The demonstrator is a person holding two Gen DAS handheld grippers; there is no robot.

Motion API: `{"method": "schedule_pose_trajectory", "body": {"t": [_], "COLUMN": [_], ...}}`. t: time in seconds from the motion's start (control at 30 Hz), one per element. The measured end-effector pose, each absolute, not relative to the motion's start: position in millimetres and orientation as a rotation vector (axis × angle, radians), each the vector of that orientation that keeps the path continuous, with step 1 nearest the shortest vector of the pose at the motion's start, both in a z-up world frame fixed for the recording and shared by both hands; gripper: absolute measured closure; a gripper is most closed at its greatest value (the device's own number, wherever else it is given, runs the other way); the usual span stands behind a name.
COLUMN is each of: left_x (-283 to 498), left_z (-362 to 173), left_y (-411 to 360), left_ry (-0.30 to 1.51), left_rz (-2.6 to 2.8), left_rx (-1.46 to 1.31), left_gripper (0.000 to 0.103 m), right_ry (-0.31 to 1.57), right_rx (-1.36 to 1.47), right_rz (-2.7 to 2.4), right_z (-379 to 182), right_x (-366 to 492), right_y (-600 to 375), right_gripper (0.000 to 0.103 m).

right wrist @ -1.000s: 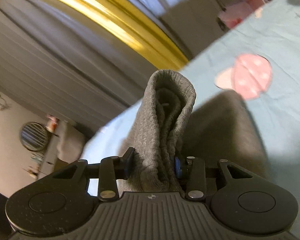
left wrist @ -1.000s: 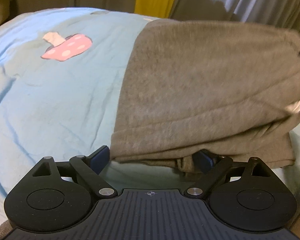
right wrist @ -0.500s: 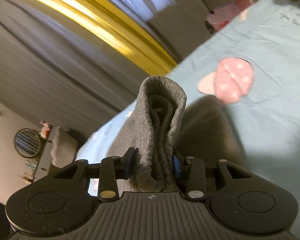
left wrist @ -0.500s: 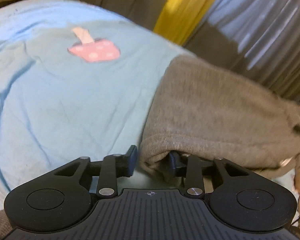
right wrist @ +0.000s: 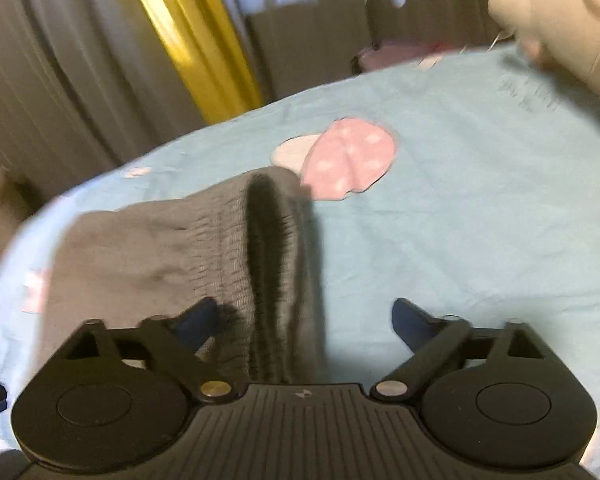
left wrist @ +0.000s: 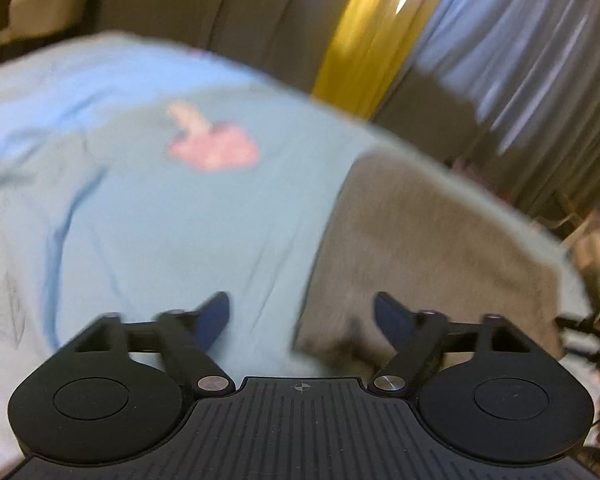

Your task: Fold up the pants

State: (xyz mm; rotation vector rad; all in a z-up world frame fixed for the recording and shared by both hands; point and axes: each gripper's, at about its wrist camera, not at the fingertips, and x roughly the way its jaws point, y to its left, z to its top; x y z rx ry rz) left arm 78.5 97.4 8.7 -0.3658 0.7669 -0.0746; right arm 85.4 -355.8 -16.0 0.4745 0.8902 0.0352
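The grey pants (left wrist: 428, 248) lie folded on the light blue bed sheet (left wrist: 160, 220), at the right of the left wrist view. My left gripper (left wrist: 302, 314) is open, its jaws wide apart over the pants' left edge, holding nothing. In the right wrist view the pants (right wrist: 172, 248) lie with their ribbed waistband (right wrist: 276, 240) running between my fingers. My right gripper (right wrist: 306, 316) is open and empty above that waistband. Both views are blurred by motion.
A pink mushroom print (left wrist: 216, 148) marks the sheet; it also shows in the right wrist view (right wrist: 340, 160). Grey curtains and a yellow strip (left wrist: 364, 36) hang behind the bed. A pale plush toy (right wrist: 560, 12) sits at the far right.
Both grippers have opened and let go of the pants. The right one has swung down from holding the waistband upright, and the pants now lie flat on the sheet.
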Motion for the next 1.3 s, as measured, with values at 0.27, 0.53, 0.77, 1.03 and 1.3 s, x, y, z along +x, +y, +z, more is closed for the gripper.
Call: {"method": "schedule_pose_trajectory", "body": {"t": [0.27, 0.53, 0.77, 1.03, 1.3], "left_x": [165, 217, 245, 239, 218], "left_z": [-29, -74, -97, -97, -30], "left_y": [86, 74, 84, 72, 46], "left_ry": [0.96, 1.038, 1.124, 1.121, 0.932], "left_rz": [-0.283, -0.424, -0.621, -0.496, -0.527], "left_rx": [-0.448, -0.528, -0.741, -0.668, -0.471], "left_gripper": [0.011, 0.013, 0.029, 0.065, 0.076], "right_ry": [0.943, 0.922, 0.938, 0.984, 0.919], "right_rx": [0.741, 0.731, 0.695, 0.612, 0.581], "right_rz": [0.2, 0.3, 0.312, 0.301, 0.213], "right_z": [-60, -74, -73, -69, -30], "right_x": [114, 130, 153, 165, 160], "right_y": [-371, -360, -351, -335, -327], "right_gripper": [0.006, 0.004, 0.036, 0.014, 0.05]}}
